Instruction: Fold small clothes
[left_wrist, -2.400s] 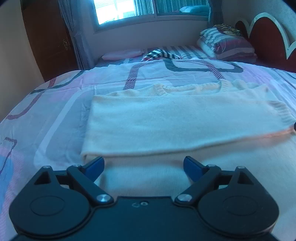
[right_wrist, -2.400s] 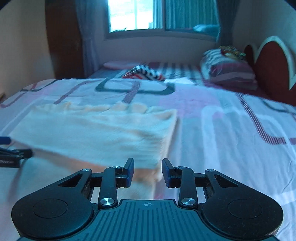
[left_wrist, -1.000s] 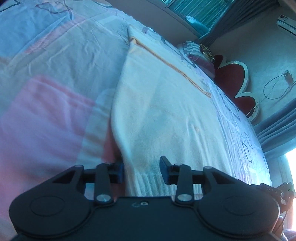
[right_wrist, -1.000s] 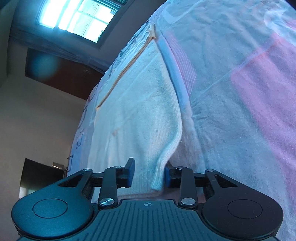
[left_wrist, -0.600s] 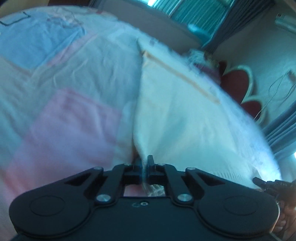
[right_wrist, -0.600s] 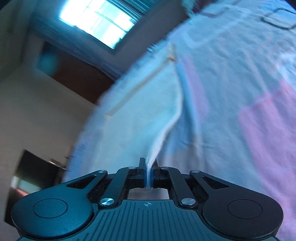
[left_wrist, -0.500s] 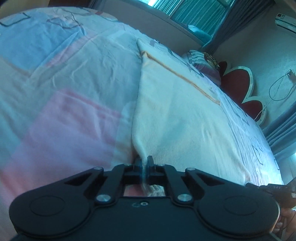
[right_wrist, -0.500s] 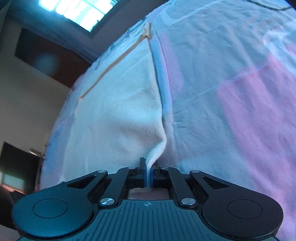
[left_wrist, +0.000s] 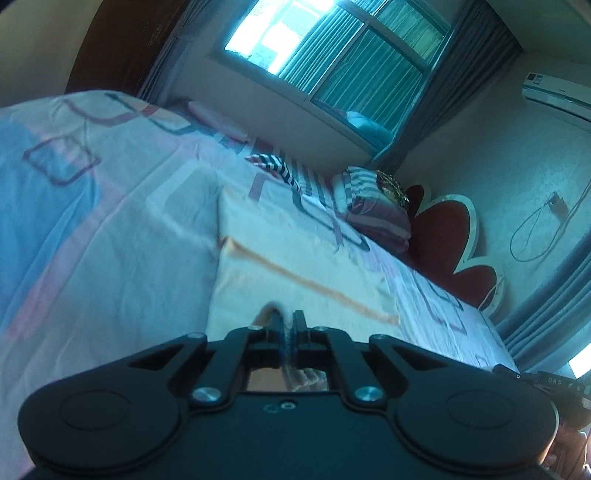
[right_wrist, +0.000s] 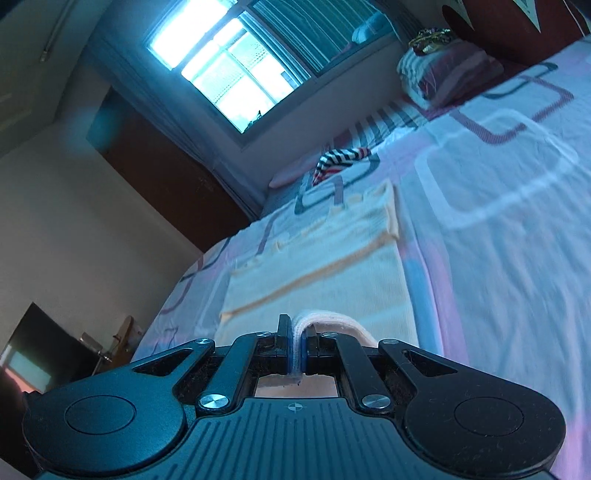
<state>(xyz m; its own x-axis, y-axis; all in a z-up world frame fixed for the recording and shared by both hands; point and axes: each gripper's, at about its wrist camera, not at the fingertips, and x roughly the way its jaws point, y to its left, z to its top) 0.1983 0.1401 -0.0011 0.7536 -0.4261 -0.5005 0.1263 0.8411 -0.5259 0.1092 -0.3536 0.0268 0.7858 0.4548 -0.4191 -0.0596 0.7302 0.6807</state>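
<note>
A cream knitted sweater (left_wrist: 295, 266) lies flat on the bed, partly folded, with an orange fold line across it. My left gripper (left_wrist: 290, 325) is shut on the sweater's near left hem corner and holds it lifted. My right gripper (right_wrist: 295, 332) is shut on the near right hem corner of the same sweater (right_wrist: 325, 266), the ribbed edge curling up over the jaws. The right gripper also shows at the lower right edge of the left wrist view (left_wrist: 546, 380).
The bed (right_wrist: 498, 221) has a pink and blue patterned sheet. A striped garment (right_wrist: 341, 157) and a pink pillow lie near the window side. Stacked striped pillows (left_wrist: 373, 206) sit by the red headboard (left_wrist: 447, 243). A dark door (right_wrist: 177, 177) stands by the wall.
Both grippers, shut on the hem corners, have risen and tilted up from the bed, carrying the near hem forward over the sweater. The room and window now show.
</note>
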